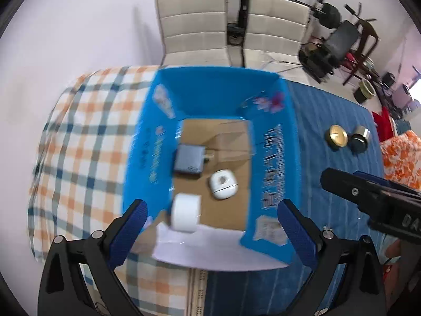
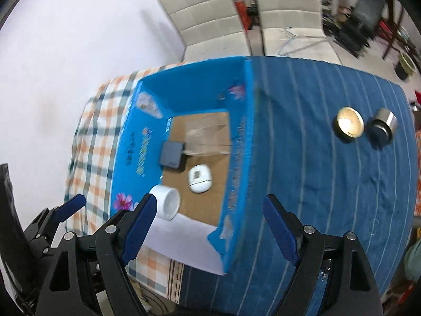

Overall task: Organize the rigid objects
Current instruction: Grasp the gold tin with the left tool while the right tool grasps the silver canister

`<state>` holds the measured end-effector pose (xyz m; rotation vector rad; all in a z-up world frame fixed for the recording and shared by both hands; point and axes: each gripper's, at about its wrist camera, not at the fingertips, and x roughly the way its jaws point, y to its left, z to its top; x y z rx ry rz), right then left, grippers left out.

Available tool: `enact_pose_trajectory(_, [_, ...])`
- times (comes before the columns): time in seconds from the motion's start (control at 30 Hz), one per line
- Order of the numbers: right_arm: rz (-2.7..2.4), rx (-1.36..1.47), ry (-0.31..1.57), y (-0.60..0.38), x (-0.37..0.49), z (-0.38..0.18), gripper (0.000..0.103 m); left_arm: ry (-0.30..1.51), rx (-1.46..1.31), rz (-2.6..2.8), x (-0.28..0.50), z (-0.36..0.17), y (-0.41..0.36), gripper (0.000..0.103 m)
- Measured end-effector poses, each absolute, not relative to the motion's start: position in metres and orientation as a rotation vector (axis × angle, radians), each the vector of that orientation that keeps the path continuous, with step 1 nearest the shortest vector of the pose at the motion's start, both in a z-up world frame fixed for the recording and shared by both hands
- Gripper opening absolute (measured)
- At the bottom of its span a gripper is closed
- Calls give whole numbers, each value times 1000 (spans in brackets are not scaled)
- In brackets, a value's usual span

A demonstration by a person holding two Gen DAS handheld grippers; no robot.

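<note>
A blue open box (image 1: 205, 94) (image 2: 189, 89) with a brown cardboard floor holds a grey square device (image 1: 189, 159) (image 2: 172, 154), a white rounded case (image 1: 223, 184) (image 2: 200, 179) and a white roll (image 1: 185, 213) (image 2: 167, 201). Right of the box, on the blue striped cloth, stand a gold round tin (image 1: 336, 135) (image 2: 348, 125) and a black-and-silver cylinder (image 1: 360, 138) (image 2: 381, 126). My left gripper (image 1: 214, 231) hangs open above the box's near end, holding nothing. My right gripper (image 2: 210, 227) is open and empty over the box's near right corner.
Blue striped cloth (image 2: 315, 184) covers the table's right part and a checked orange-and-blue cloth (image 1: 79, 158) its left. Two beige chairs (image 1: 194, 26) (image 1: 276, 26) stand behind the table. Dark furniture and clutter (image 1: 342, 39) fill the far right. Orange patterned fabric (image 1: 400, 158) lies at the right edge.
</note>
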<state>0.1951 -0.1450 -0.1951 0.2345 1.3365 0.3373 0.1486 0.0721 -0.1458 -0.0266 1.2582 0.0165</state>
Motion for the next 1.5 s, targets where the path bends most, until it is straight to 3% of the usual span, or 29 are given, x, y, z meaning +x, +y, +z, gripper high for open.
enact_pose_trajectory(0.3, [153, 437, 1346, -263, 218, -223, 85, 1284, 67, -140, 196, -162, -33, 101])
enact_pose_trajectory(0.8, [-147, 778, 1337, -475, 293, -314, 85, 1402, 74, -236, 308, -270, -180, 101])
enact_pose_trajectory(1.2, [-106, 864, 1412, -501, 339, -379, 85, 1451, 223, -294, 333, -328, -235, 101])
enact_pose_trajectory(1.27, [-104, 850, 1432, -501, 341, -386, 85, 1456, 215, -310, 333, -331, -237, 82])
enact_pose_trajectory(1.3, [-99, 853, 1441, -501, 343, -390, 85, 1457, 212, -315, 335, -332, -237, 64])
enact_pose_trajectory(1.5, [-95, 864, 1491, -491, 353, -413, 85, 1457, 211, -278, 330, -330, -221, 63])
